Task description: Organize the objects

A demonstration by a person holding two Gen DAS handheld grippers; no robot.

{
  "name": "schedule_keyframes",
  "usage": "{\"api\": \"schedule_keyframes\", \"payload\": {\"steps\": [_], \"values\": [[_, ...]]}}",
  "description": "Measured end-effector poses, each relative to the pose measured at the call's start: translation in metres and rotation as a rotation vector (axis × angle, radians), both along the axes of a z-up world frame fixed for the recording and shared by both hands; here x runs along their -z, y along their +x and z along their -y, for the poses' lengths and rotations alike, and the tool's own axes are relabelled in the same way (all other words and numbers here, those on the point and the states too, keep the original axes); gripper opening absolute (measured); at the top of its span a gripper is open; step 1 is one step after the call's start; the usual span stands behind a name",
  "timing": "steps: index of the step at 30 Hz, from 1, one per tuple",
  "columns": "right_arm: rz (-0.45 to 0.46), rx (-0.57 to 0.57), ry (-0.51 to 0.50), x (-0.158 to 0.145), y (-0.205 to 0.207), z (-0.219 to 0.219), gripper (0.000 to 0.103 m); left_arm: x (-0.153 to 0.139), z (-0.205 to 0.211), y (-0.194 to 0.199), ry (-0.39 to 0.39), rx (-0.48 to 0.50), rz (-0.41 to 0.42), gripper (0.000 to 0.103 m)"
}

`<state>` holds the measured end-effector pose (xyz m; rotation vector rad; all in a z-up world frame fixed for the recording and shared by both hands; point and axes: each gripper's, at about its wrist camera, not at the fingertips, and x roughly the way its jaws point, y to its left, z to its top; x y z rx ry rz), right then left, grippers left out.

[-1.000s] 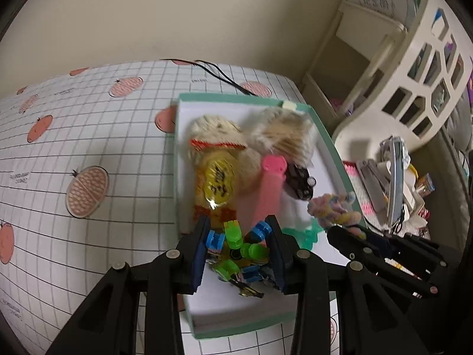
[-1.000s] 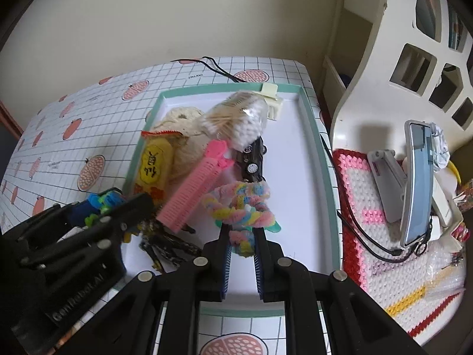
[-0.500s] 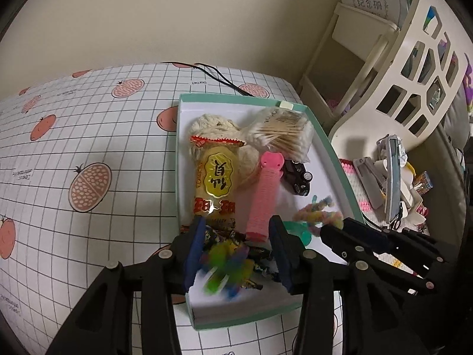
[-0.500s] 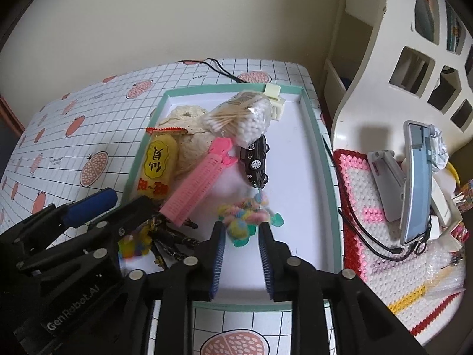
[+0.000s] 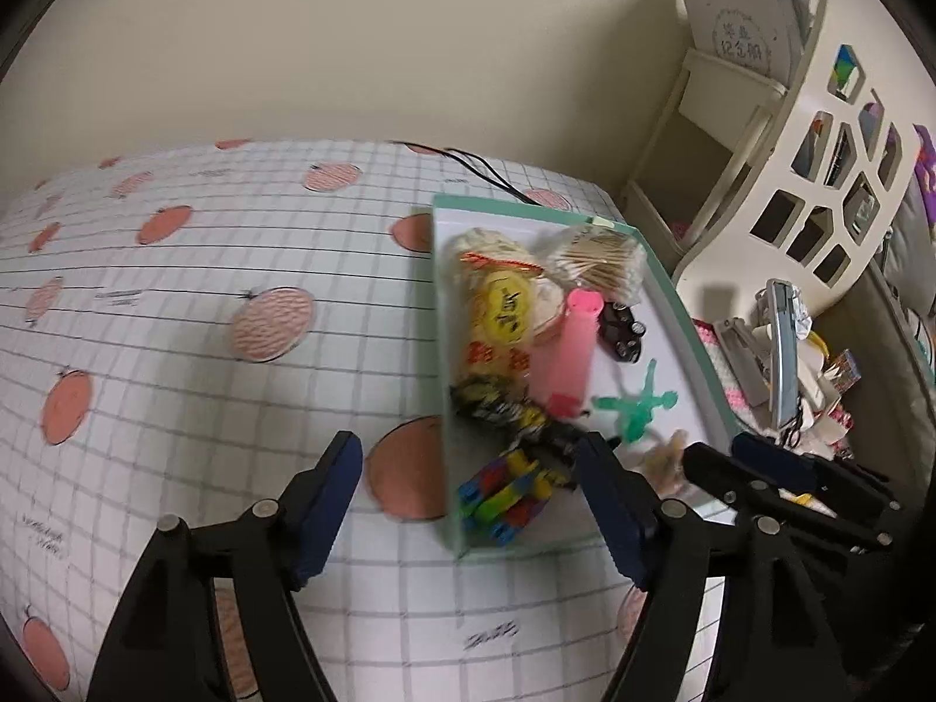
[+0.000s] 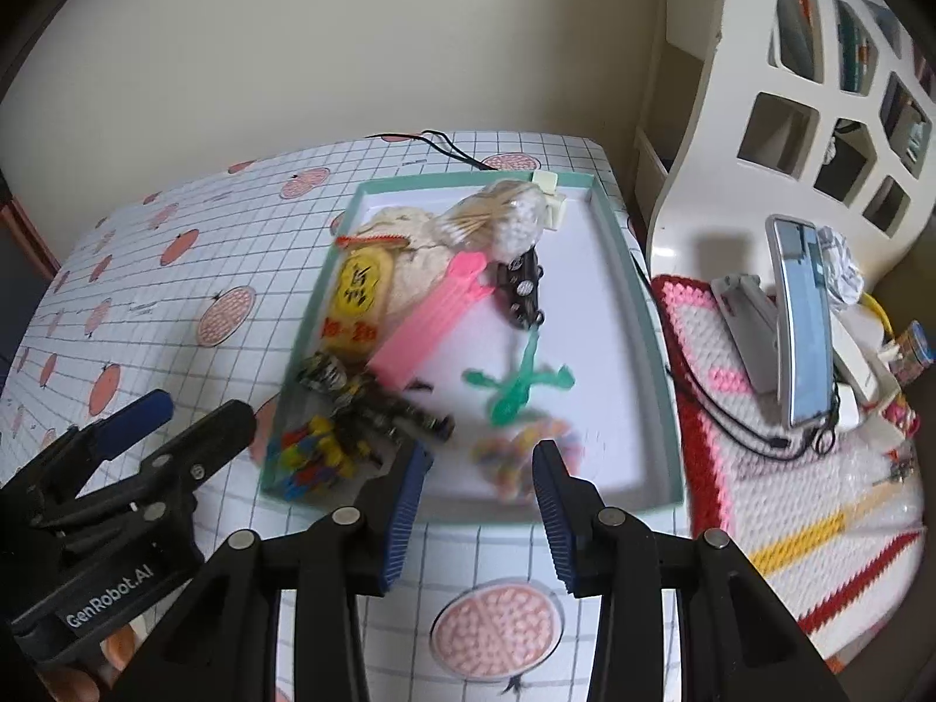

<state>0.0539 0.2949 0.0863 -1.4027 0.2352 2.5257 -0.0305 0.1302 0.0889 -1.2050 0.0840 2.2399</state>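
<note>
Background items beside the work area

A white cut-out shelf unit (image 6: 830, 117) stands against the beige wall (image 6: 351, 29). Beside it, a crocheted red, pink and white mat (image 6: 702, 339) carries a tilted mirror (image 6: 798, 316) and a white stapler-like device (image 6: 746, 322). A black cable (image 5: 479, 167) trails across the grid-patterned tablecloth (image 5: 175, 304).

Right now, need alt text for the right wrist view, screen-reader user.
The open right gripper hovers empty over the near edge of a green-rimmed tray holding a pink comb, green figure, black toy car, snack packet and blurred pastel toy. The open left gripper sits beside it.
</note>
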Motion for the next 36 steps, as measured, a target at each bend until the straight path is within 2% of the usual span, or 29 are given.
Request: {"api": "schedule_keyframes", "payload": {"steps": [3,7,10,13,18,24,36], "values": [[-0.017,0.009,-0.004,0.003,0.015,0.015,0.060,0.003,0.019,0.012,-0.033,-0.023,-0.034,0.078],[-0.038,0.012,0.004,0.009,0.036,0.034,0.065,0.007,0.048,0.027,-0.031,-0.056,-0.055,0.080],[-0.049,0.016,0.004,0.015,0.049,0.043,0.068,0.010,0.065,0.037,-0.069,-0.082,-0.090,0.082],[-0.049,0.018,-0.013,0.023,0.059,0.049,0.075,0.015,0.076,0.046,-0.120,-0.099,-0.112,0.082],[-0.044,0.028,-0.021,0.034,0.074,0.054,0.089,0.028,0.100,0.056,-0.100,-0.123,-0.067,0.082],[-0.042,0.026,-0.009,0.043,0.085,0.060,0.102,0.039,0.111,0.064,-0.081,-0.124,-0.051,0.082],[-0.053,0.003,0.016,0.044,0.087,0.068,0.103,0.051,0.109,0.070,-0.083,-0.117,-0.053,0.082]]}}
